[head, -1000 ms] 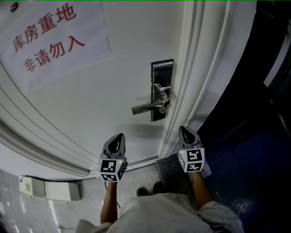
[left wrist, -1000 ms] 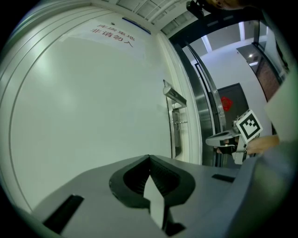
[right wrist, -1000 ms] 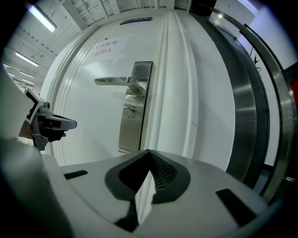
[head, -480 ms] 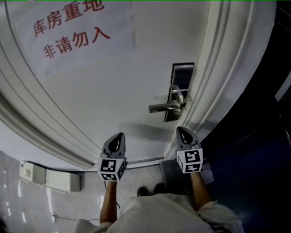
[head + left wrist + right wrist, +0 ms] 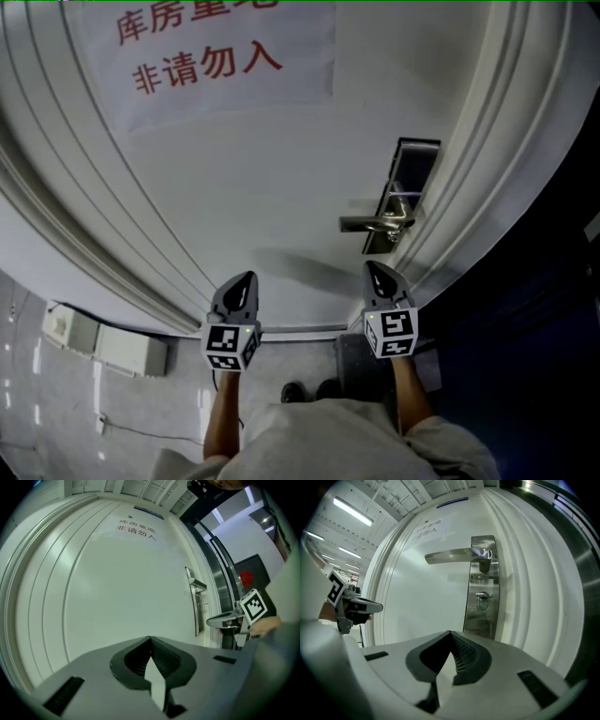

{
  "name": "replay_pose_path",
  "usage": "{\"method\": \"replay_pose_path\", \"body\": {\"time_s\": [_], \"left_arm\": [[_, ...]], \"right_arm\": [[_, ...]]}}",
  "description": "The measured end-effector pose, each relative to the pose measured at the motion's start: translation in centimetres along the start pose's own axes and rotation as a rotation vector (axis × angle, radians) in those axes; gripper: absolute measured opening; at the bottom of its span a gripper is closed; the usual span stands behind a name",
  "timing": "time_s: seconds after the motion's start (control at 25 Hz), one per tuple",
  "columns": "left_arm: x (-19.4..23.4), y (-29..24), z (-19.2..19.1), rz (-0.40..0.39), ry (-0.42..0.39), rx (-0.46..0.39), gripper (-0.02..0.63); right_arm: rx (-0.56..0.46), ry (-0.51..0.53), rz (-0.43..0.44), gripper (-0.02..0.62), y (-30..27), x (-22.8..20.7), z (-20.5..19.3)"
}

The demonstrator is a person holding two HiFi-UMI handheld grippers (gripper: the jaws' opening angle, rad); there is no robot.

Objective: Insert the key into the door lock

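Note:
A steel lock plate (image 5: 410, 175) with a lever handle (image 5: 368, 223) is mounted near the right edge of a white door (image 5: 234, 187). In the right gripper view the plate (image 5: 483, 616) fills the middle, its handle (image 5: 450, 555) pointing left. A small metal piece with a loop (image 5: 482, 600), apparently a key, sits at the keyhole. My right gripper (image 5: 373, 266) is shut just below the handle, with nothing showing between its jaws. My left gripper (image 5: 247, 277) is shut and empty, facing bare door panel to the left of the lock.
A white paper sign (image 5: 216, 56) with red characters is stuck high on the door. The moulded door frame (image 5: 487, 159) runs down the right, with dark space beyond it. A white box (image 5: 103, 349) sits low at the left. The person's shoes (image 5: 302, 393) show below.
The lock plate and handle have shifted right and slightly down in the head view and now stand right above the right gripper. Both grippers moved along with the person and stayed shut.

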State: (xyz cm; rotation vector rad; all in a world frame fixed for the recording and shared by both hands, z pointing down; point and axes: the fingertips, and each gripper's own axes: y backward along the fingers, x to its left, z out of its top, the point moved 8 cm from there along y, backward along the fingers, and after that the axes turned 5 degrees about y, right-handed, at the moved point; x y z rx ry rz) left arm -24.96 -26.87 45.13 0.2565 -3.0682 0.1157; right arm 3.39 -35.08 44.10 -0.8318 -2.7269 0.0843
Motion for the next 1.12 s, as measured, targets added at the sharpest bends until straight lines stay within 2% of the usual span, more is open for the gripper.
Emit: {"method": "replay_pose_path", "body": {"time_s": [1.12], "left_arm": [[-0.5,-1.5,0.3,-0.032,0.004,-0.012,0.017]], "right_arm": [[-0.003,0.002,-0.045,0.021,0.0,-1.4,0.3]]}}
